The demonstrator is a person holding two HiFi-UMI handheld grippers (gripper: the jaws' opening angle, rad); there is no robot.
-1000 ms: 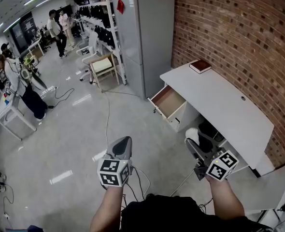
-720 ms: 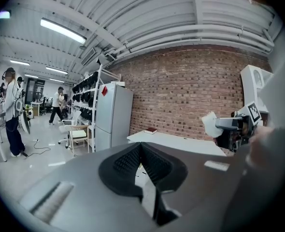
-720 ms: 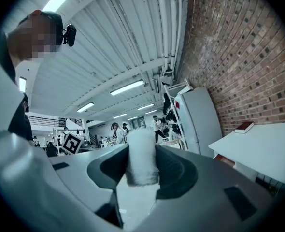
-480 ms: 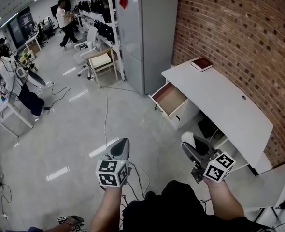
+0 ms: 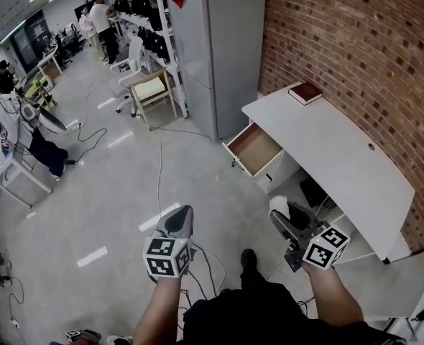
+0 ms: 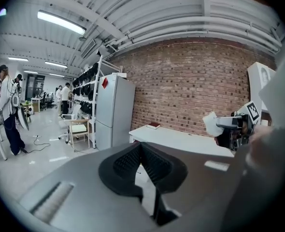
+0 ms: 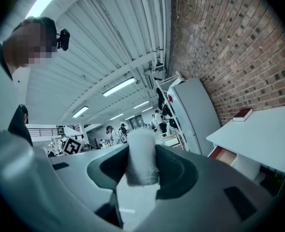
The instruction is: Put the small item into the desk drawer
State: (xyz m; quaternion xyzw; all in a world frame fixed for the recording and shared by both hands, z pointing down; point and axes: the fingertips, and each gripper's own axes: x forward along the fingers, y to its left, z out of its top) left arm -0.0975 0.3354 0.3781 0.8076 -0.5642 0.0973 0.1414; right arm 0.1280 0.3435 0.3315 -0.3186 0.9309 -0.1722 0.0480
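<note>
My right gripper [image 5: 279, 211] is shut on a small white, roughly cylindrical item [image 5: 278, 203], held above the floor in front of the white desk [image 5: 341, 165]. In the right gripper view the item [image 7: 141, 154] stands upright between the dark pads [image 7: 174, 170]. The desk drawer [image 5: 254, 148] is pulled open at the desk's left end, and its brown inside shows nothing in it. It lies well ahead of the item. My left gripper [image 5: 184, 214] is shut with nothing in it, level with the right one and to its left. From the left gripper view [image 6: 141, 148], the item [image 6: 211, 123] shows at the right.
A dark red book [image 5: 305, 92] lies on the desk's far end. A grey fridge [image 5: 219, 49] stands beside the desk against the brick wall [image 5: 356, 42]. A chair [image 5: 153, 92] and floor cables [image 5: 159, 171] lie ahead left. People [image 5: 25, 128] work at the far left.
The view has moved slightly toward the desk. Both grippers keep their places and the right one still holds the item. A shoe now shows below, and a person in the background has walked on.
</note>
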